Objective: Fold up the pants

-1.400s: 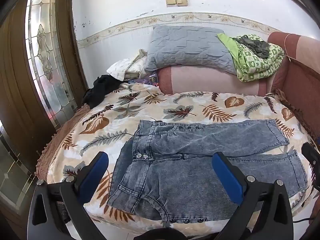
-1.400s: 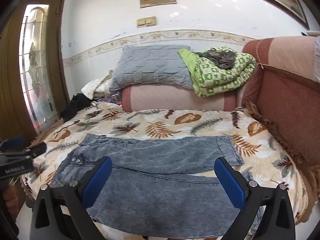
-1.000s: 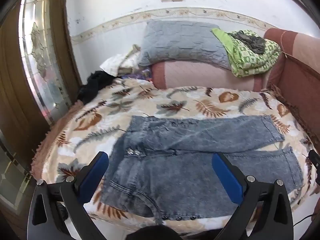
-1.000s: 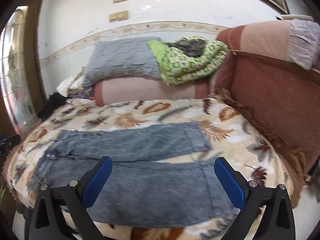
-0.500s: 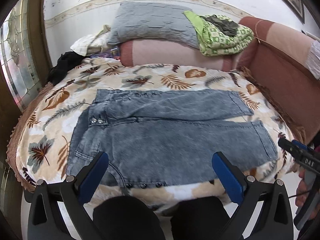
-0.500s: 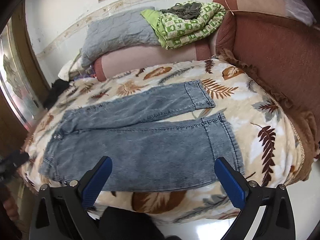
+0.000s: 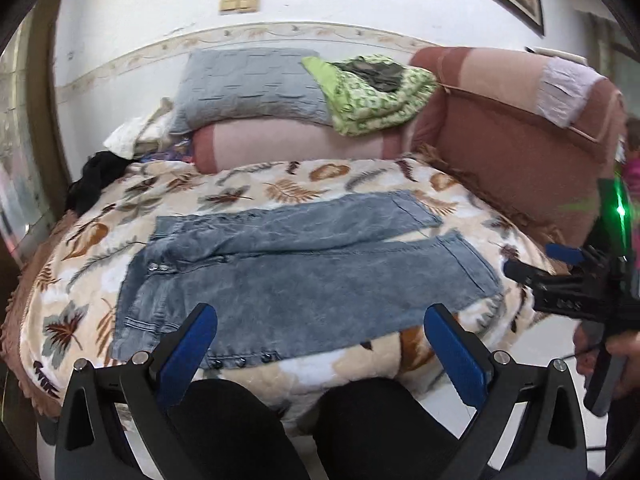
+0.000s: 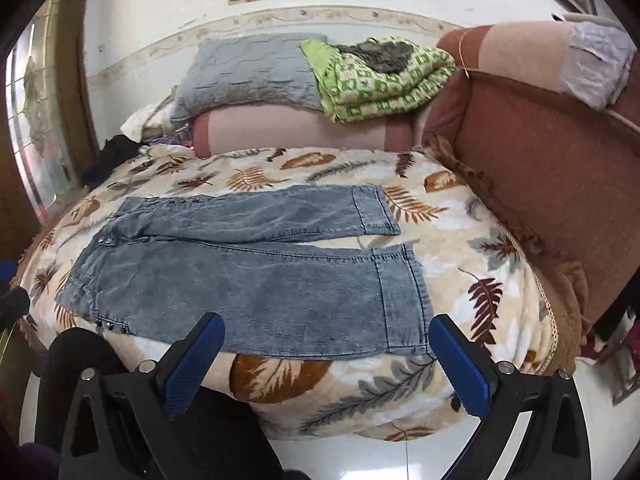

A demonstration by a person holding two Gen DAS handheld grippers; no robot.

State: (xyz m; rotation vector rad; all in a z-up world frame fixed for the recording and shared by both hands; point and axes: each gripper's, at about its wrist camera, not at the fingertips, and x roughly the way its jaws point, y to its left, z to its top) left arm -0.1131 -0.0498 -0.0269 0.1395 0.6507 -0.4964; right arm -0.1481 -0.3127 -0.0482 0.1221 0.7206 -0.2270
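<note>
Pants (image 8: pixel 256 276) lie flat on the leaf-print bedspread (image 8: pixel 492 280), waist to our left, legs slightly parted. We hold the left tongs (image 7: pixel 320 340) and right tongs (image 8: pixel 328 348) wide open, empty (both short of the cloth); best pinch waistband and near hem together, lifting evenly.

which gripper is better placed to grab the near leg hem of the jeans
Right. The right gripper hangs open just in front of the near leg hem of the jeans. The left gripper, also open, faces the waist end.
</note>
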